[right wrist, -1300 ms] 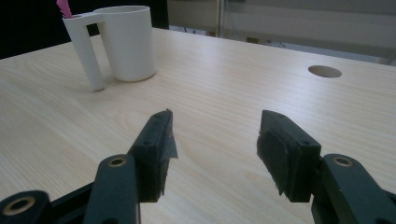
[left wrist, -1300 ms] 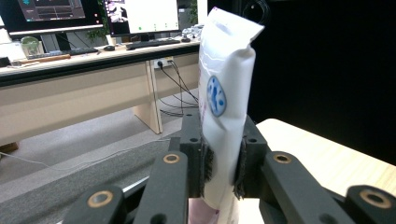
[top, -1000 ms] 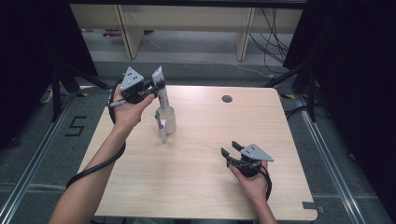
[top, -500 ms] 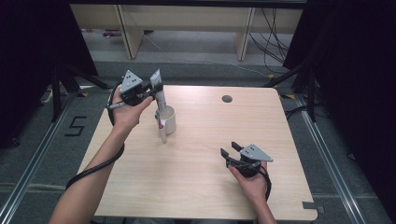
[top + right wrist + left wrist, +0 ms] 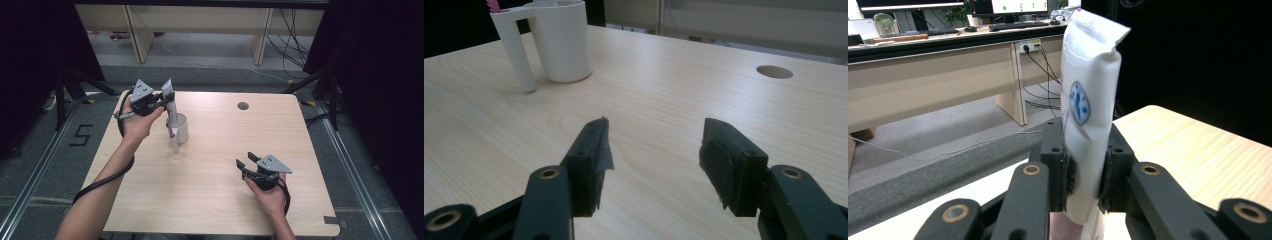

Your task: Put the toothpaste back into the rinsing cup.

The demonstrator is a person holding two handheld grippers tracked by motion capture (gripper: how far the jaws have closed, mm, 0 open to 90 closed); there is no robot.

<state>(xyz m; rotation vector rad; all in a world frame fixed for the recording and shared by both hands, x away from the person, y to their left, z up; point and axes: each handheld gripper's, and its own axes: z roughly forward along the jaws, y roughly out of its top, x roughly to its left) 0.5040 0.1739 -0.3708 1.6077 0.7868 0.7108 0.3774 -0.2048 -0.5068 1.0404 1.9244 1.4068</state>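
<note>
My left gripper (image 5: 166, 101) is shut on a white tube (image 5: 167, 90) with a crimped top end, held upright over the far-left part of the table. In the left gripper view the tube (image 5: 1089, 100) bears a blue round mark, and the jaws of the left gripper (image 5: 1085, 187) squeeze its lower part. Just below and to the right of the tube stands a white cup (image 5: 182, 128) with a long side handle (image 5: 174, 145); something pink shows at its rim. My right gripper (image 5: 246, 163) rests open near the table's front right, with nothing between its fingers (image 5: 591, 150).
The light wooden table (image 5: 215, 200) has a round cable hole (image 5: 243, 105) at the back. From the right gripper view the cup (image 5: 561, 45) is far off to the left, with bare wood between. Desks and cables stand beyond the far edge.
The left gripper with the tube has shifted slightly left and down toward the cup. The right gripper has not moved.
</note>
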